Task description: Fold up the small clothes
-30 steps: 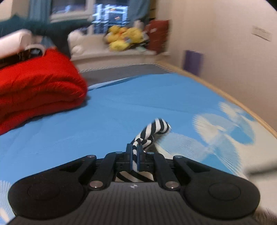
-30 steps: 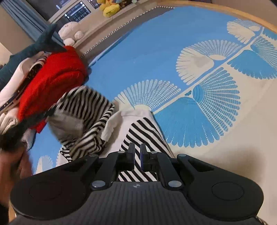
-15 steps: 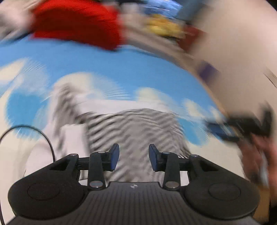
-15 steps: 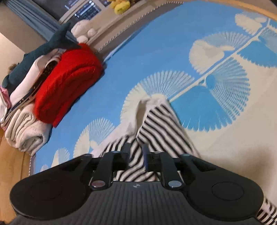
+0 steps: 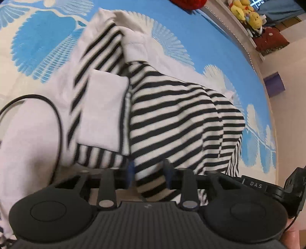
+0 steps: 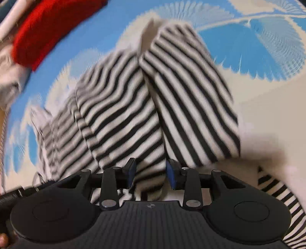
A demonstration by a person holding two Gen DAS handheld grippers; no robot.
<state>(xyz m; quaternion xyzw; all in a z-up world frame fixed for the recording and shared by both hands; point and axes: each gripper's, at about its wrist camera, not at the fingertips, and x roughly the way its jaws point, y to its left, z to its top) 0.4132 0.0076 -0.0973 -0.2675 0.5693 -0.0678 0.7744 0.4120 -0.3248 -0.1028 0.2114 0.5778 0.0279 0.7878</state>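
Note:
A small black-and-white striped garment (image 5: 172,115) with white panels lies spread on the blue and cream patterned cover (image 5: 44,34). My left gripper (image 5: 149,172) is open, its fingers apart just above a striped fold at the near edge. In the right wrist view the same garment (image 6: 122,107) lies folded in two striped flaps. My right gripper (image 6: 151,172) is open too, with a striped fold lying between its spread fingers, not pinched.
A red folded knit (image 6: 51,26) lies on a stack at the far left of the right wrist view. A black cable (image 5: 55,118) loops over the white cloth. Yellow plush toys (image 5: 246,11) and a purple box (image 5: 274,87) sit beyond the cover's edge.
Both grippers have let go of the striped garment and opened. The garment now lies on the cover, and both grippers have dropped close over it.

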